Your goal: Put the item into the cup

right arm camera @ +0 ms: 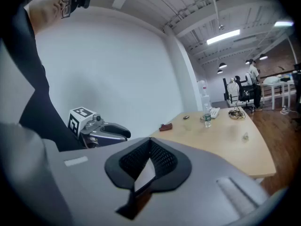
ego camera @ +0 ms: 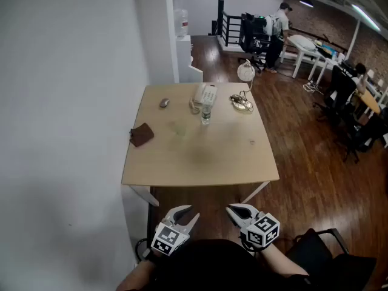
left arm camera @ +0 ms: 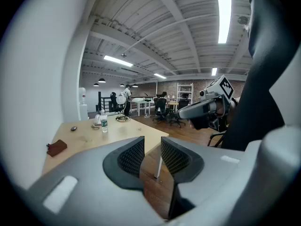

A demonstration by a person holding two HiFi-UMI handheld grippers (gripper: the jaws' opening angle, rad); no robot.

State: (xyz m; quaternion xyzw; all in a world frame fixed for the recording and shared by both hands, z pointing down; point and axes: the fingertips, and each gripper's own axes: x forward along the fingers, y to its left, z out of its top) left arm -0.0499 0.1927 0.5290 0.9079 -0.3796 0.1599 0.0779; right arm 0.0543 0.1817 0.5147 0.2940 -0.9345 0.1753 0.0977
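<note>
writing: none readable; bottle (ego camera: 206, 115) has a label band, print too small; square markers on both gripper cubes
left gripper (ego camera: 188, 213): low, close to the body, short of the table's (ego camera: 200, 162) near edge, pointing at the table; jaws slightly apart, nothing between them
right gripper (ego camera: 234, 210): same height, just beside the left one, also short of the table; jaws clenched tip to tip, empty
item (ego camera: 251, 142): small pale thing on the tabletop near the right edge, well apart from both grippers, too small to identify
cup (ego camera: 178, 128): faint clear shape mid-table, left of the bottle; can't confirm, contents not visible
bottle: upright, mid-table toward the far side, just in front of the phone (ego camera: 206, 94); fill level can't tell
rest of table: mouse (ego camera: 164, 102) far left, brown wallet (ego camera: 142, 134) at the left edge, cable bundle (ego camera: 241, 103) far right
</note>
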